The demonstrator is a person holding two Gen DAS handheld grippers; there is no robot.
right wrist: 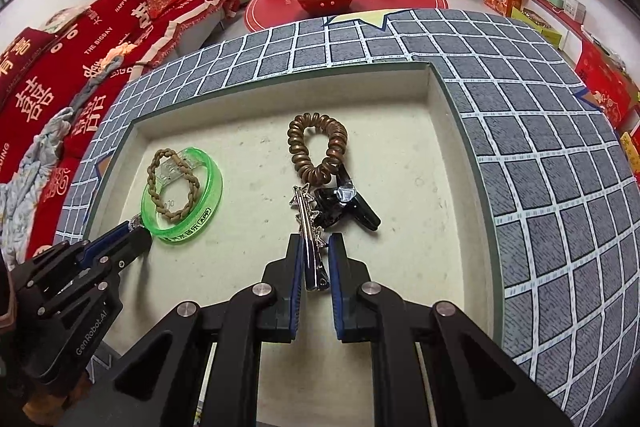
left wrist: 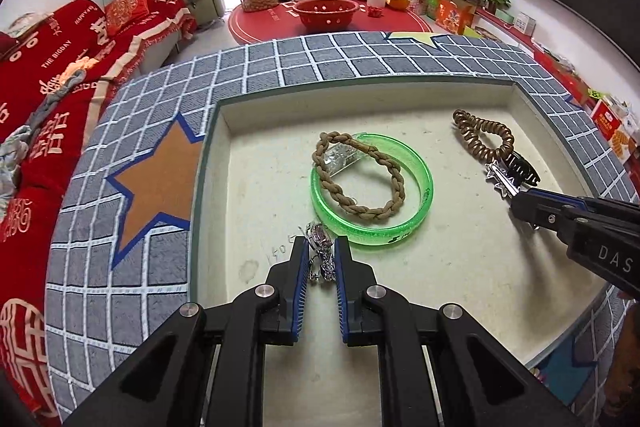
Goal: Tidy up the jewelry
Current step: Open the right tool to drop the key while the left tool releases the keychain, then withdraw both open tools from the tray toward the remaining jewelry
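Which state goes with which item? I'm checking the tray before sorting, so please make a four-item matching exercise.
Items:
1. green bangle
2. braided brown hair tie
3. silver star hair clip
4. coiled brown hair tie

States:
A. held in the right gripper
B. resting across the bangle
C. lying free toward the tray's far side
D. lying flat, beside the left gripper

Pairs: 1-D, 2-B, 3-A, 4-C

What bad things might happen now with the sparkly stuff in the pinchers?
1. The left gripper pinches a dangly silver ornament right beside the green bangle; it might snag or nudge it.
2. The right gripper grips a thin silver star hair clip touching the black claw clip and brown coil tie; lifting may drag them.
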